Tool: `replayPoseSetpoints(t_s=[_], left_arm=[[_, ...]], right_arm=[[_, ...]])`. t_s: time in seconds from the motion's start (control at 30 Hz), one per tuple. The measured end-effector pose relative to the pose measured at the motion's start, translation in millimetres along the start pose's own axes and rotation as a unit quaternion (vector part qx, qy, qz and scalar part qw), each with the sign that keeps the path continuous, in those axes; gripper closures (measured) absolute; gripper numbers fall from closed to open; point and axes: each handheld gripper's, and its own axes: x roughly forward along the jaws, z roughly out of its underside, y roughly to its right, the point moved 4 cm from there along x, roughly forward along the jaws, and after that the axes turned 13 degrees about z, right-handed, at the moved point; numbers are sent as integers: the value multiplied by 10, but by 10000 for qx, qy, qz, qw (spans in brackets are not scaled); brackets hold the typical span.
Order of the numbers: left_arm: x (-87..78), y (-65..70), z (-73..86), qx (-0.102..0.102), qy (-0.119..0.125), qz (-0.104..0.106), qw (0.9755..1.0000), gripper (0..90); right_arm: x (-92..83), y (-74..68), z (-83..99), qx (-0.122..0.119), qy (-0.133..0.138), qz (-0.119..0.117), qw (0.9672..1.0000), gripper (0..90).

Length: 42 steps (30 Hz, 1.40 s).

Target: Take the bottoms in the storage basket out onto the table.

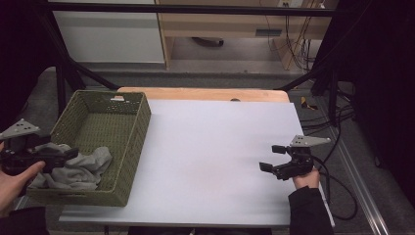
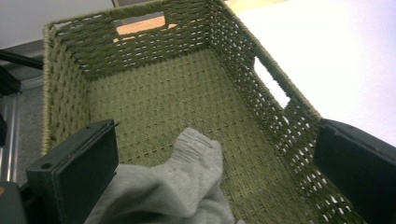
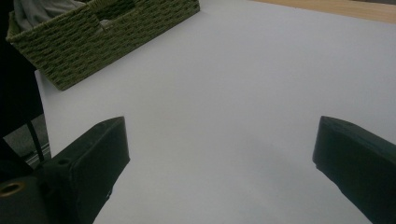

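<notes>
Two grippers are in your hands in the high view: your left gripper [image 1: 68,154] sits over the near end of the green woven basket [image 1: 128,147], its jaws spread above the grey cloth [image 1: 80,169] that lies bunched on the basket floor at that end, while your right gripper [image 1: 272,157] hovers well apart over the bare white table [image 1: 210,147], jaws released and holding nothing. From the left gripper view, your jaws stand wide, one just beside the cloth [image 2: 173,186] and the other near the basket [image 2: 154,88] wall with the handle cutout; the cloth rests crumpled on the woven floor between them, and the far half of the basket floor shows bare weave. From the right gripper view, your jaws are parted over the table [image 3: 243,107], and the basket [image 3: 93,42] stands off at the upper left with a bit of the cloth [image 3: 42,9] showing above its rim.
</notes>
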Motion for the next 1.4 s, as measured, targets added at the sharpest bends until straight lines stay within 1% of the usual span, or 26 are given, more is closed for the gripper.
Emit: replayPoseSetpoints(t_s=[0.1, 0.27, 0.4, 0.43, 0.6, 0.9, 0.97, 1.0, 1.03, 1.07, 1.2, 1.33, 1.4], left_arm=[[-17, -36, 12, -30, -17, -77, 10000, 2], [-55, -99, 40, -86, 29, -149, 9998, 2], [-97, -166, 76, -151, 17, -273, 9995, 2], [-107, -179, 82, -175, 48, -314, 9993, 2], [-129, -234, 119, -250, 80, -348, 9990, 2], [-115, -347, 206, -378, -32, -456, 9982, 2], [-98, -375, 233, -438, -67, -486, 9978, 2], [-94, -391, 247, -431, -132, -485, 9978, 2], [-82, -402, 257, -461, -123, -494, 9976, 2], [-75, -418, 268, -449, -162, -503, 9976, 2], [-31, -451, 314, -515, -263, -472, 9972, 2], [21, -473, 347, -578, -313, -427, 9969, 2], [38, -489, 369, -583, -376, -411, 9967, 2]], right_arm=[[-2, -1, -1, 4, 11, -7, 10000, 41], [5, -5, 0, 9, -12, -12, 10000, 41], [5, -4, 1, 4, -9, -12, 10000, 41], [5, -3, 1, 9, -9, -7, 10000, 41], [6, -4, 2, 13, -15, -15, 10000, 41], [8, -4, 2, 4, -17, -18, 10000, 41], [10, -5, 3, 5, -17, -17, 10000, 41], [11, -5, 3, 4, -21, -15, 10000, 41], [9, -4, 3, 5, -24, -15, 10000, 41], [9, -4, 3, 4, -22, -16, 10000, 41], [12, -6, 4, 5, -29, -14, 10000, 41], [16, -7, 5, 2, -29, -14, 10000, 41], [18, -8, 7, 3, -48, -6, 10000, 41]])
